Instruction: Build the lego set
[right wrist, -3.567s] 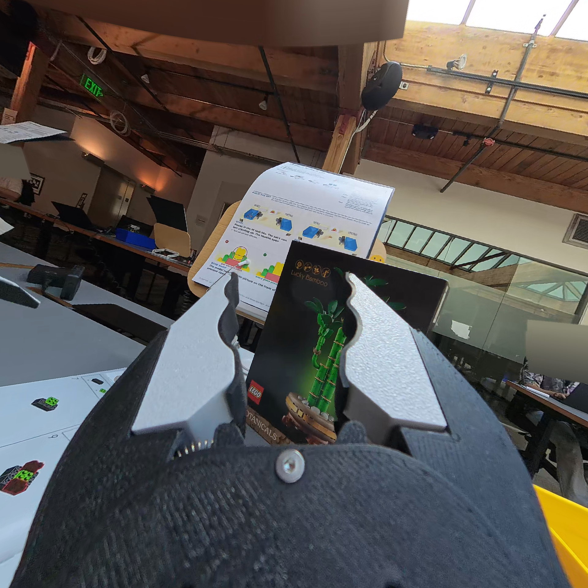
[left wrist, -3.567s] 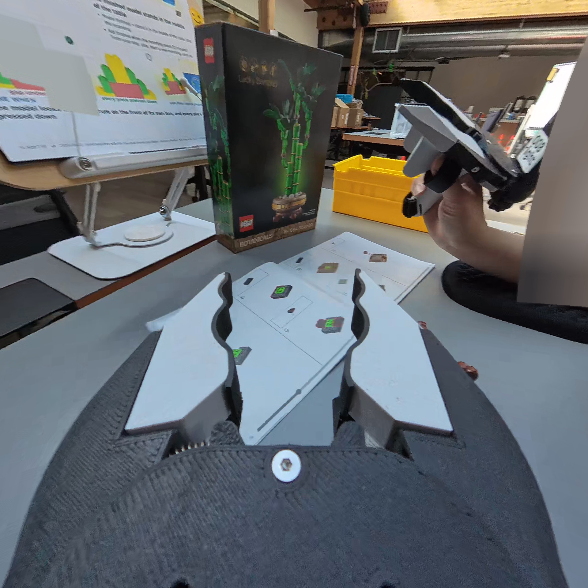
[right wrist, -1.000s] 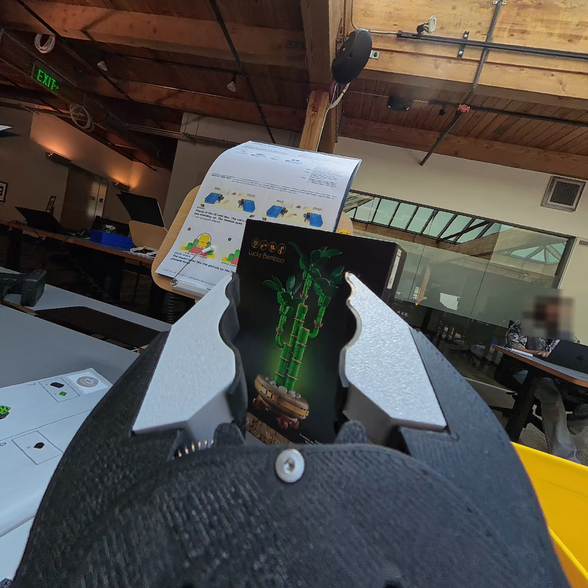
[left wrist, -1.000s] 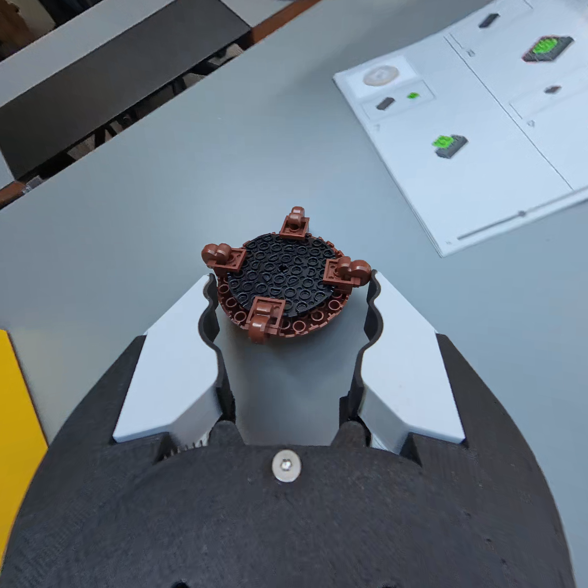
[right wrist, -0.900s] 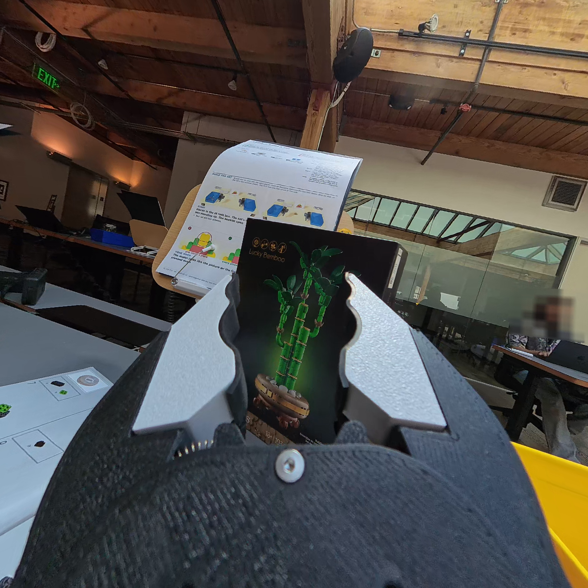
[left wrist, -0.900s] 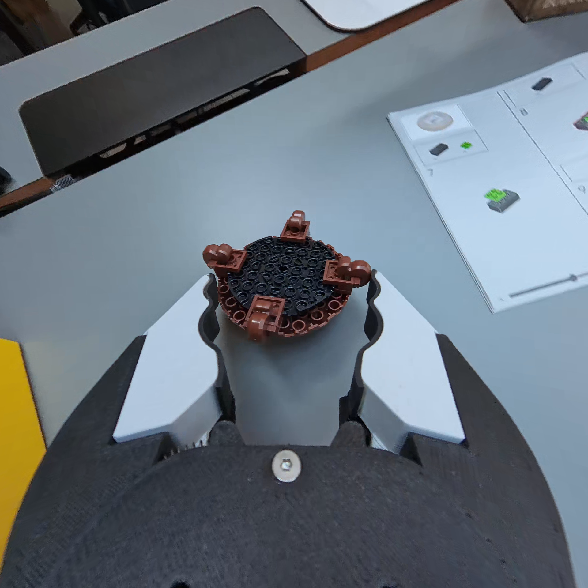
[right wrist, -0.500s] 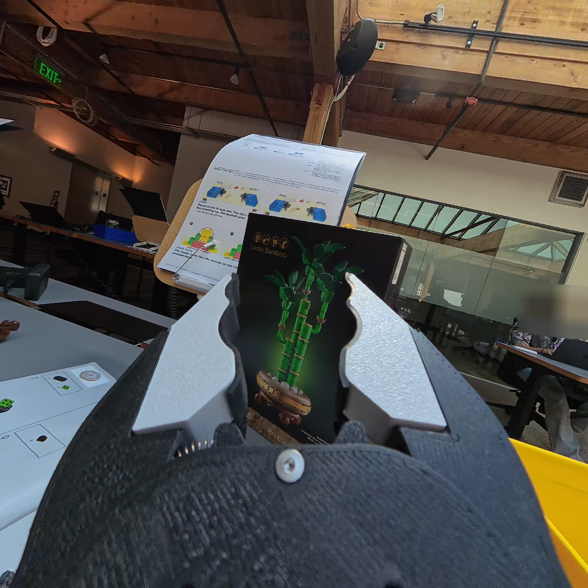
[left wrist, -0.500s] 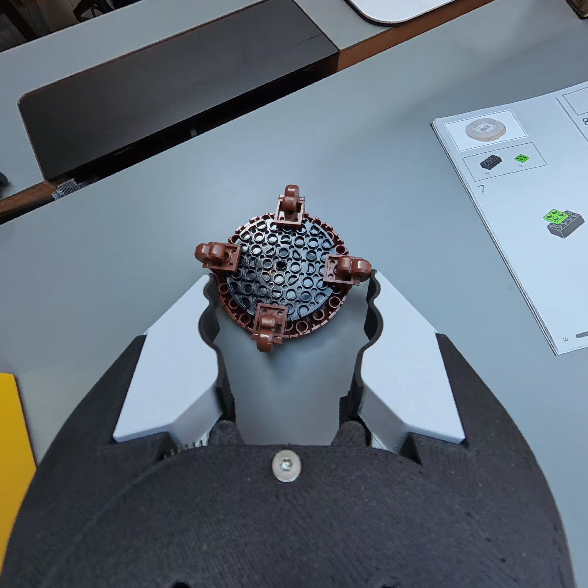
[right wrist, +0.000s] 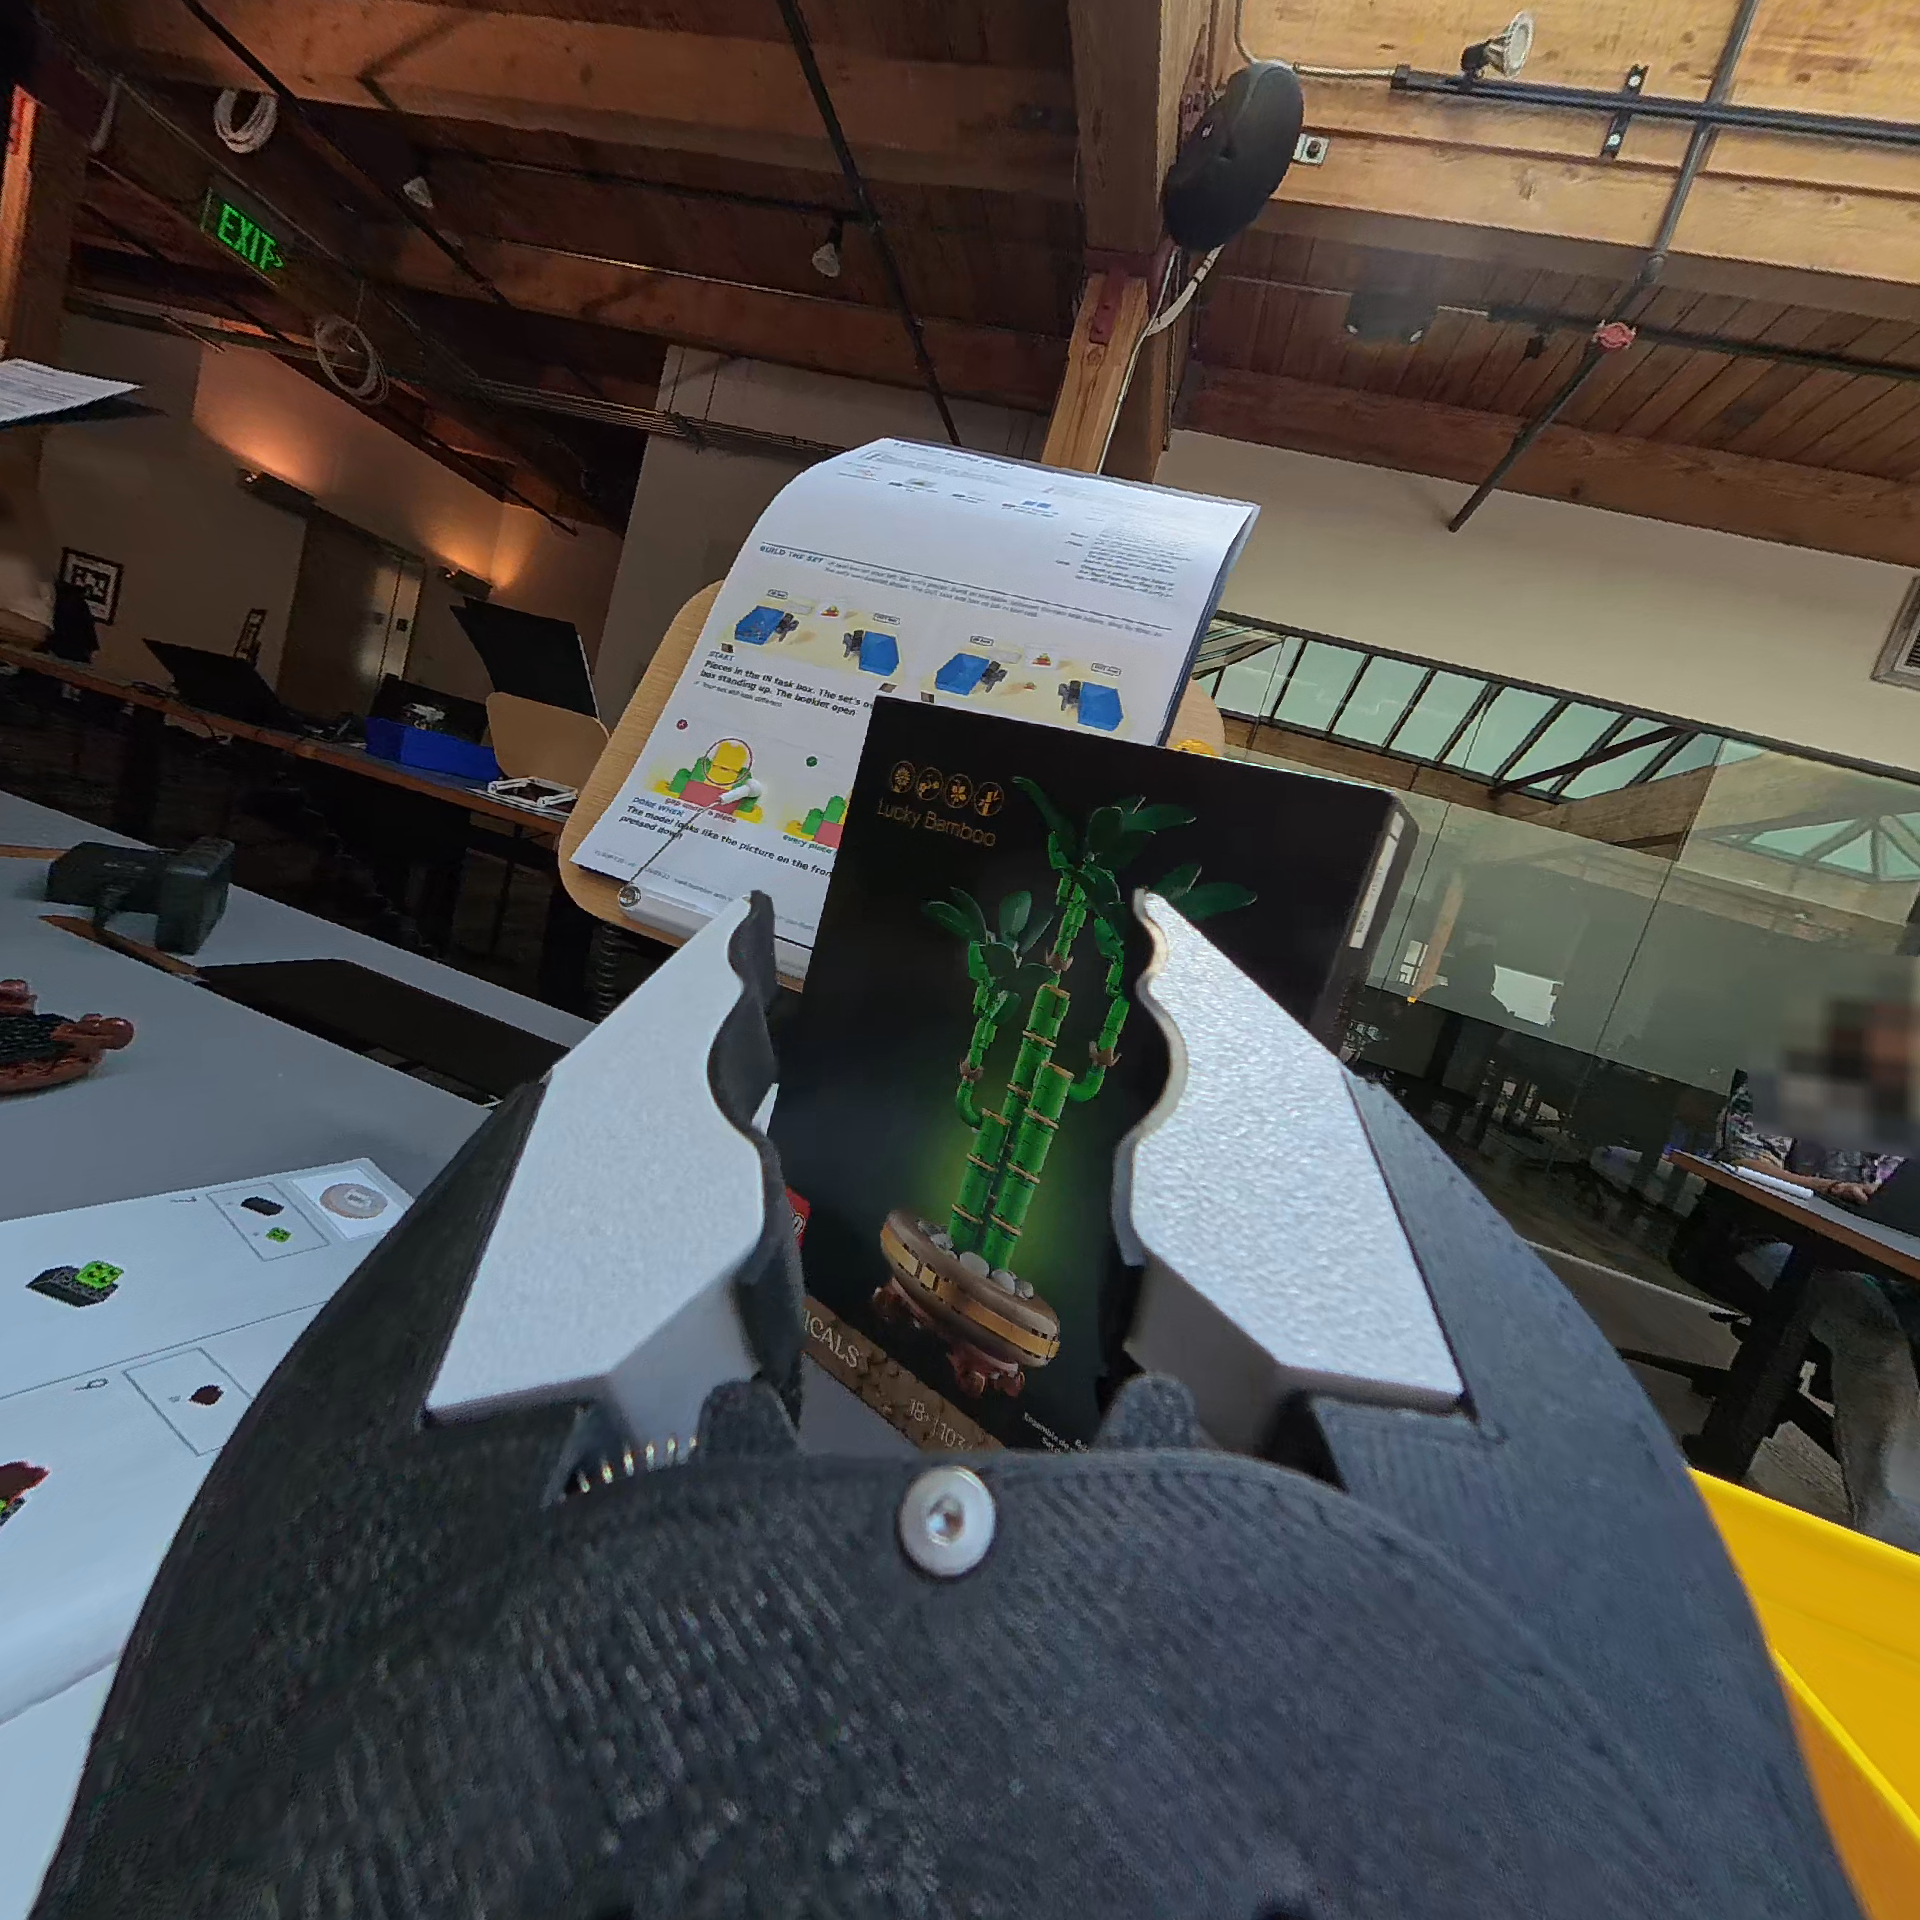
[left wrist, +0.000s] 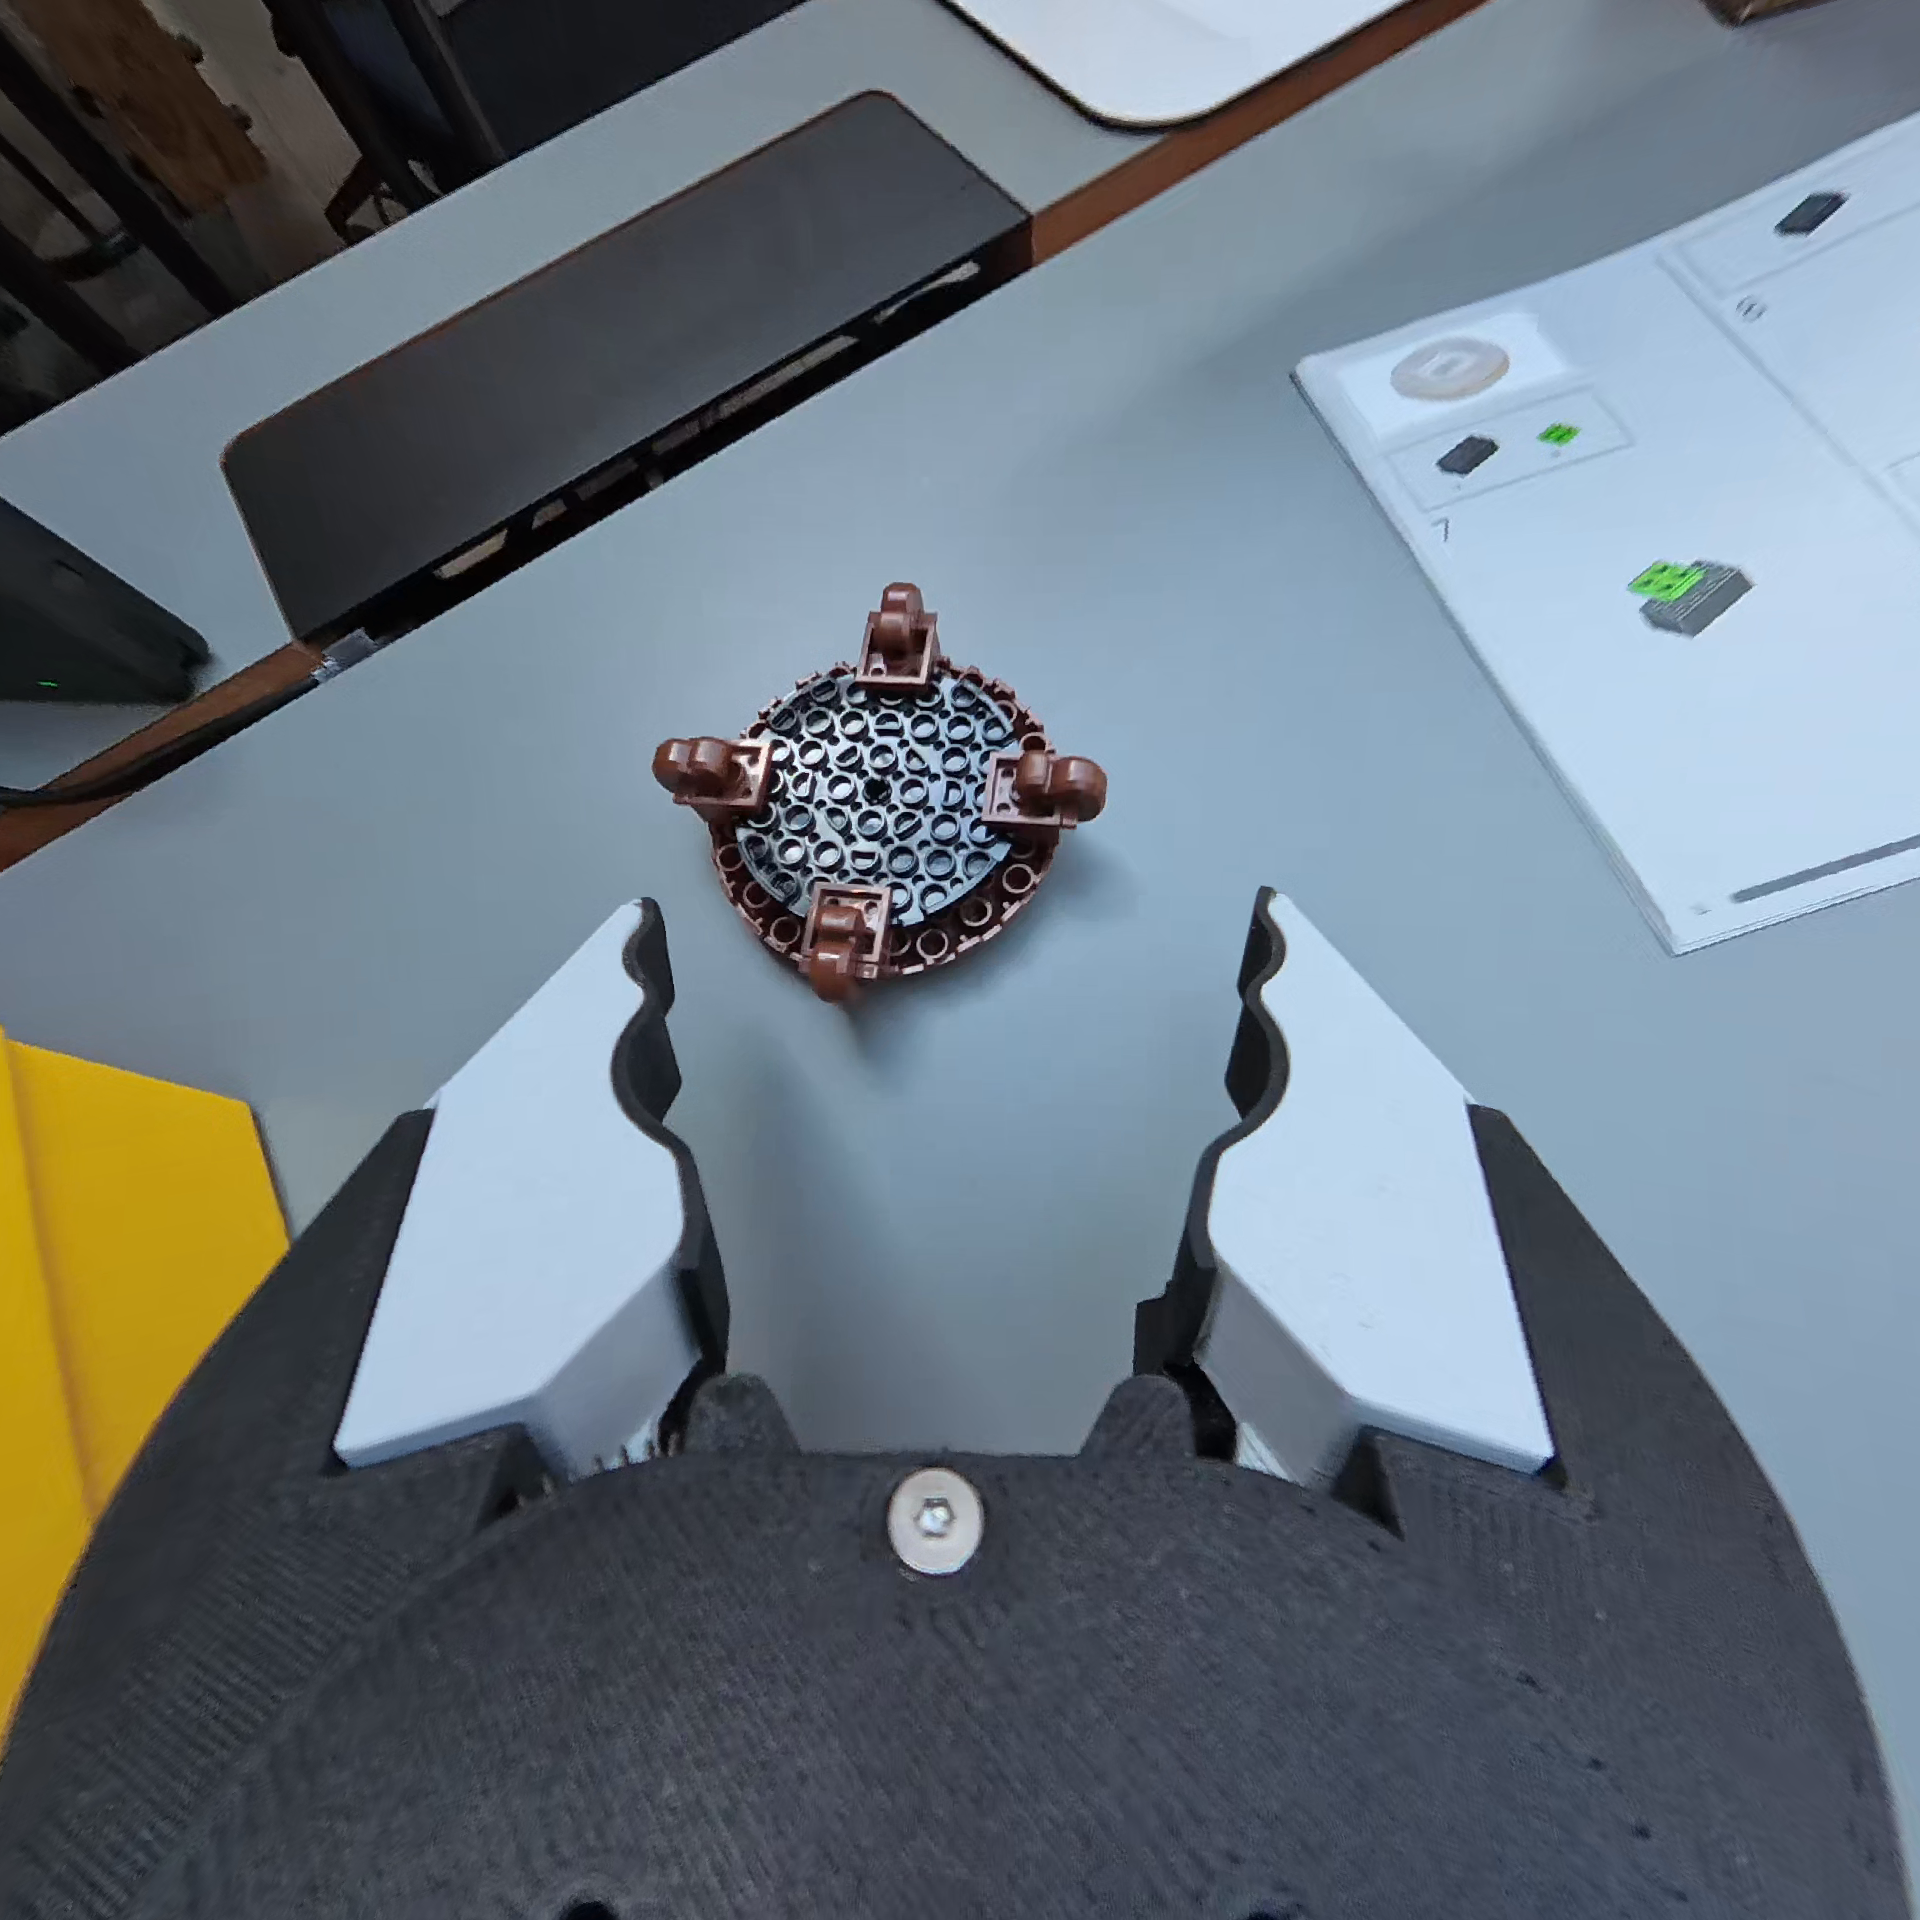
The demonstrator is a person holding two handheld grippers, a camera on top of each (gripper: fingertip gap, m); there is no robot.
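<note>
A round lego base (left wrist: 878,798), black studded disc on a brown ring with four brown clips, lies on the grey table (left wrist: 1039,1091). My left gripper (left wrist: 951,909) is open and empty, just short of the base and above the table. The base also shows at the left edge of the right wrist view (right wrist: 52,1039). My right gripper (right wrist: 951,909) is open and empty, raised and pointing at the black lego box (right wrist: 1049,1049) with the bamboo picture. The open instruction booklet (left wrist: 1662,520) lies to the right of the base, and shows in the right wrist view (right wrist: 156,1351).
A yellow bin (left wrist: 94,1299) sits at the left, and its rim shows at the lower right (right wrist: 1829,1662). A dark flat pad (left wrist: 613,353) lies beyond the base. A sheet on a stand (right wrist: 935,686) rises behind the box. A person (right wrist: 1829,1143) sits far right.
My left gripper held the round base, set it on the table, then opened and drew back from it. My right gripper stayed open and drifted only slightly.
</note>
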